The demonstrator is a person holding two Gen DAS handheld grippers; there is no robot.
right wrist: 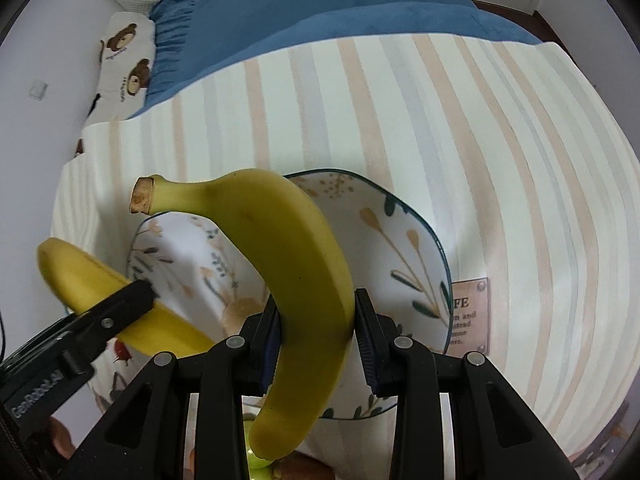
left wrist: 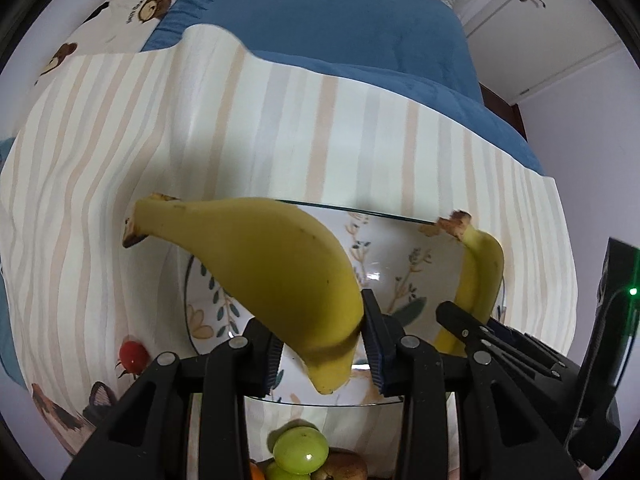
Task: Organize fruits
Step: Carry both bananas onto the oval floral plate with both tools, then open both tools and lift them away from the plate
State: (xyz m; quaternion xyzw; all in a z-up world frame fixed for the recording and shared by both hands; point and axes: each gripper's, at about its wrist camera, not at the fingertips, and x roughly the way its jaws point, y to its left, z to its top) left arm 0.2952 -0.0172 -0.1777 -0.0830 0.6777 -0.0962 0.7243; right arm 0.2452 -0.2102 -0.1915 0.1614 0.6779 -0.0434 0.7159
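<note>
Yellow fills both views: I hold one banana in each hand-held gripper. My left hand-held gripper (left wrist: 322,346) is clamped on a banana (left wrist: 260,264) near its blunt lower end, the stem pointing up and to the left in the left wrist view. My right hand-held gripper (right wrist: 316,338) is closed around the second banana (right wrist: 296,276) at about its middle, its stem also up and to the left in the right wrist view.

Both bananas hang over a floral bowl (right wrist: 416,256) with a dark rim, which stands on a striped cloth (right wrist: 480,152) spread over the bed with its blue blanket (right wrist: 320,4).

Below my left hand-held gripper lie green grapes (left wrist: 300,450), and a small red fruit (left wrist: 133,354) sits on the cloth just left of the bowl.
</note>
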